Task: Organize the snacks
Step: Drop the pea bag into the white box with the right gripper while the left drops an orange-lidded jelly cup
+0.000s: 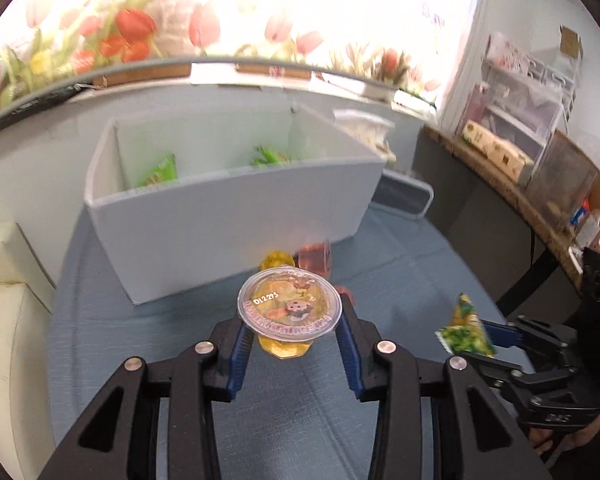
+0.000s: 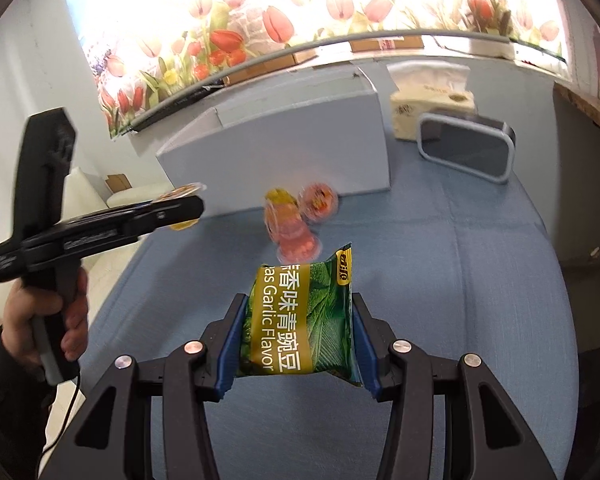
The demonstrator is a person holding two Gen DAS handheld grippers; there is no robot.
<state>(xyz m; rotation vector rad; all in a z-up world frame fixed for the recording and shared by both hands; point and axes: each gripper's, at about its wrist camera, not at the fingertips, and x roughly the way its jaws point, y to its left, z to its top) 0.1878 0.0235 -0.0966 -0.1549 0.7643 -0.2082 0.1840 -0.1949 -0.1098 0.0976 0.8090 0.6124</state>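
My left gripper [image 1: 290, 330] is shut on a yellow jelly cup [image 1: 290, 306] with a printed foil lid, held above the blue table. My right gripper [image 2: 300, 336] is shut on a green garlic pea packet [image 2: 300, 316], also seen at the right of the left wrist view [image 1: 464, 332]. A white divided box [image 1: 228, 208] stands ahead; green packets [image 1: 160, 170] lie inside it. Several jelly cups, yellow [image 2: 280, 198] and orange [image 2: 320, 200], lie on the table in front of the box [image 2: 284, 156]. The left gripper shows in the right wrist view [image 2: 180, 208].
A tissue box [image 2: 432, 100] and a grey-rimmed black holder [image 2: 468, 148] stand right of the white box. A wooden shelf [image 1: 512, 188] with clutter runs along the right. A cream seat [image 1: 8, 300] is at the left. A tulip-print wall panel [image 2: 300, 28] is behind.
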